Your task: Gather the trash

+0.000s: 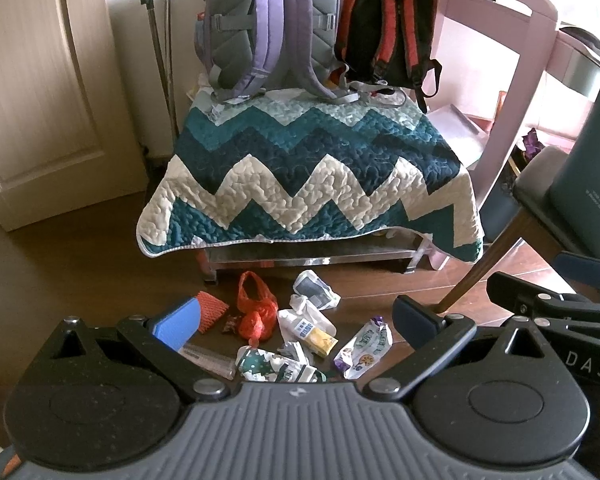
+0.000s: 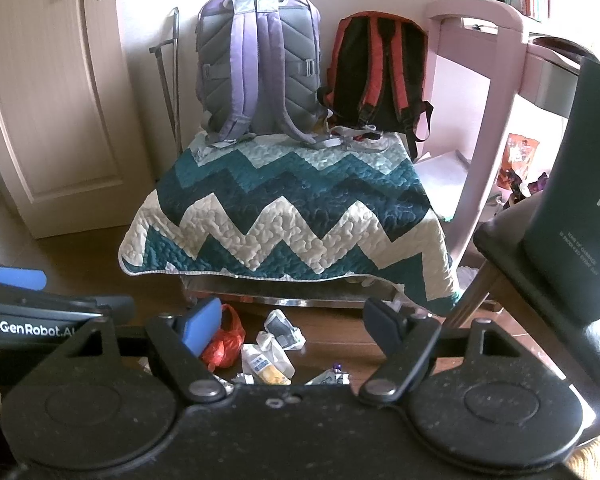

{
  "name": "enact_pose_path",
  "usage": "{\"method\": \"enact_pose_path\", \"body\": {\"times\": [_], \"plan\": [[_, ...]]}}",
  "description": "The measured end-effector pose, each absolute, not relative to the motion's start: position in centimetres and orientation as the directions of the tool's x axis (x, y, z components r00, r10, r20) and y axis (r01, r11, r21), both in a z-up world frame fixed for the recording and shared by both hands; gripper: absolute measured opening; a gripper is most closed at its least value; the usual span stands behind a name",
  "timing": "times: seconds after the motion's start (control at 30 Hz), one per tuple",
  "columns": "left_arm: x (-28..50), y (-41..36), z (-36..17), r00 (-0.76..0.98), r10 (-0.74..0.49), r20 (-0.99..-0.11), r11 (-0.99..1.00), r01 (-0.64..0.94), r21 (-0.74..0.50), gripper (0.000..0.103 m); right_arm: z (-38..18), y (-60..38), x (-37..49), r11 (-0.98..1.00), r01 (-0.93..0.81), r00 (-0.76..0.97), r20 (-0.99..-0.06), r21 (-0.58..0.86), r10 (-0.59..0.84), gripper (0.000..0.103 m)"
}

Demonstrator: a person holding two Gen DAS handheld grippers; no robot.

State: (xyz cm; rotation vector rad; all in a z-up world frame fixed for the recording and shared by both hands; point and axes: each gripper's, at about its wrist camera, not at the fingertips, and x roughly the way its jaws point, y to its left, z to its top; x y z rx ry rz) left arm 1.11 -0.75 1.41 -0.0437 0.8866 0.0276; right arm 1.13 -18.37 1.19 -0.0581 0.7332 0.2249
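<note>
Trash lies on the wooden floor in front of a quilt-covered stand: a red plastic bag [image 1: 256, 312], an orange foam net [image 1: 211, 305], a white and yellow packet [image 1: 306, 328], a purple and white wrapper [image 1: 366, 346], a green and white wrapper [image 1: 274, 366] and crumpled clear packaging [image 1: 314, 288]. My left gripper [image 1: 296, 320] is open and empty above the pile. My right gripper [image 2: 296, 324] is open and empty, with the red bag [image 2: 224, 346] and the white and yellow packet [image 2: 266, 364] below it. A dark green trash bin [image 2: 572, 216] stands on a chair at right.
A zigzag quilt [image 1: 308, 176] covers a low stand holding a purple backpack [image 1: 268, 28] and a red and black backpack [image 1: 388, 32]. A pink desk frame [image 1: 512, 92] and the chair [image 2: 512, 256] are at right. A door [image 1: 32, 92] is at left.
</note>
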Motion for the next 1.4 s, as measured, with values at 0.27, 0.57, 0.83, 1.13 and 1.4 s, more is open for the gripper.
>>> {"method": "enact_pose_path", "body": {"times": [0.27,0.57,0.83,1.13,1.4], "plan": [[0.88,-0.49,1.38,0.636,0.002,-0.772,0.999,-0.040,-0.030,0.103,1.07,-18.28,0.95,0.974,-0.224,0.722,-0.667,0.026,0.184,0.078],[0.78,-0.50,1.39,0.638,0.003,-0.770,0.999,-0.039,-0.029,0.103,1.10,-18.32,0.92,0.974,-0.225,0.723,-0.666,0.025,0.184,0.078],[0.65,-0.49,1.34,0.640,0.002,-0.768,0.999,-0.039,-0.029,0.103,1.03,-18.34,0.77,0.974,-0.224,0.725,-0.664,0.026,0.184,0.078],[0.71,-0.53,1.56,0.643,0.004,-0.766,0.999,-0.039,-0.027,0.103,1.07,-18.29,0.79,0.974,-0.224,0.726,-0.663,0.022,0.183,0.078],[0.70,-0.62,1.63,0.643,0.001,-0.766,0.999,-0.038,-0.031,0.103,1.93,-18.16,0.83,0.976,-0.219,0.732,-0.659,0.014,0.174,0.078]]}}
